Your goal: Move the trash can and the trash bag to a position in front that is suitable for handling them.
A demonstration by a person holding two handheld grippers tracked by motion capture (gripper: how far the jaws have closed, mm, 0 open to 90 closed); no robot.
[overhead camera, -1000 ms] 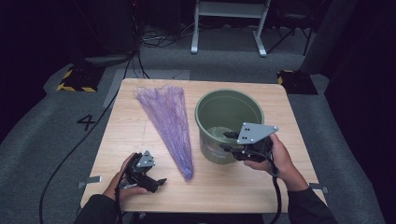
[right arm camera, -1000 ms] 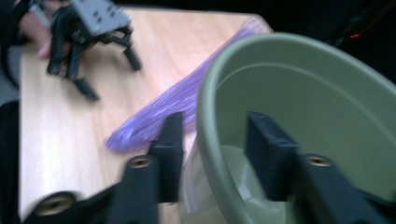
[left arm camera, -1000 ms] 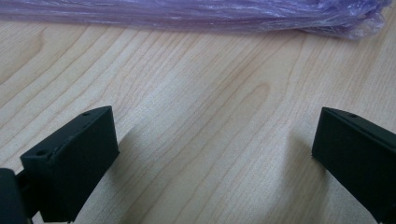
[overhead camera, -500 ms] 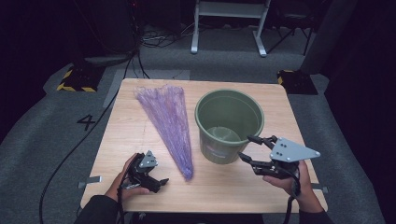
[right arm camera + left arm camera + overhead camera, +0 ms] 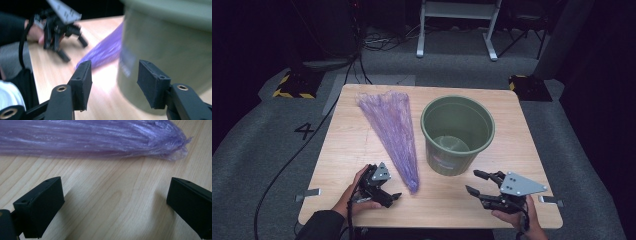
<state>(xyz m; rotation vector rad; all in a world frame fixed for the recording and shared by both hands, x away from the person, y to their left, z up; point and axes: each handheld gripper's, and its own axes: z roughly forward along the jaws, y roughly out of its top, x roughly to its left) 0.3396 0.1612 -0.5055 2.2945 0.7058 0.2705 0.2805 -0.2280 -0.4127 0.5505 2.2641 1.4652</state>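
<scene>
A fan-shaped purple plastic bundle (image 5: 389, 130) lies on the wooden table (image 5: 344, 150), its narrow tip pointing at the front edge. To its right a green bucket (image 5: 457, 132) stands upright. My left gripper (image 5: 393, 196) rests open on the table just left of that tip. In the left gripper view the bundle (image 5: 100, 140) lies beyond the open left gripper (image 5: 115, 187). My right gripper (image 5: 472, 181) hangs open near the front edge, in front of the bucket. Its jaws have just closed a little, with nothing between them. The right gripper view looks past the right gripper (image 5: 115, 70) at the bucket wall (image 5: 170, 42).
Grey carpet surrounds the table, with a "4" mark (image 5: 305, 131) at the left. Yellow-and-black blocks (image 5: 292, 86) and a white metal stand (image 5: 457, 25) lie behind the table. A cable (image 5: 297, 155) trails off the table's left side.
My right gripper has left the bucket's near rim and dropped toward the front edge, to the right. The left gripper has edged slightly toward the bundle's tip.
</scene>
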